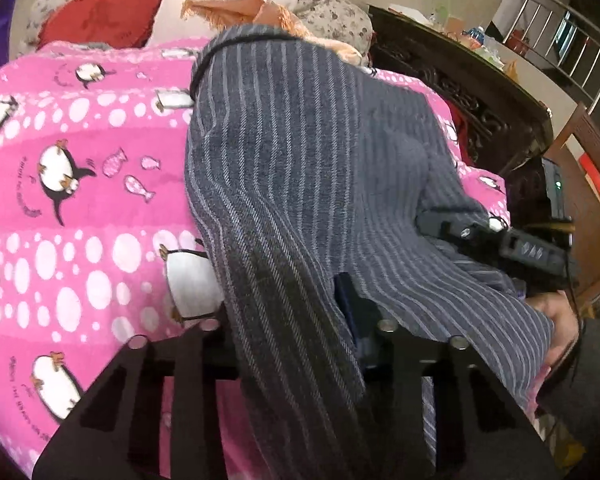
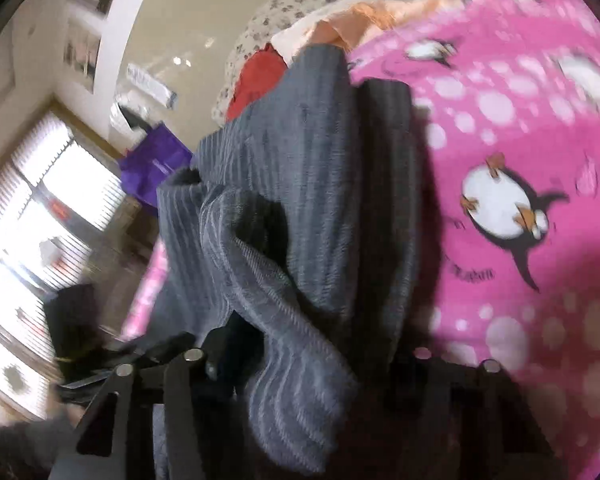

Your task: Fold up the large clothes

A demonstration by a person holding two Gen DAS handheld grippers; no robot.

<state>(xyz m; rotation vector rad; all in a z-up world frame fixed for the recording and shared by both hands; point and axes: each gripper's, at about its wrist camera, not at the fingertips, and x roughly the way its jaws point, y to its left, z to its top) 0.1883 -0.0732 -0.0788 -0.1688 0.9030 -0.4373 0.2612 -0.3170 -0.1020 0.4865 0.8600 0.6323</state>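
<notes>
Two grippers, the left gripper point(image 1: 296, 320) and right gripper point(image 2: 308, 352), each have jaws holding the grey striped garment point(image 1: 300, 152) at frame centre over the pink penguin blanket point(image 1: 80, 184).

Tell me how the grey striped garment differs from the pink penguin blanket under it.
The grey striped garment is dark grey with thin pale stripes; the pink penguin blanket is bright pink with white dots, fish and penguins. The garment is bunched and draped in folds, part of it hanging between the fingers of the left hand-held gripper; the blanket lies spread flat. The garment lies on top; the blanket is underneath. Both are soft fabric.
</notes>
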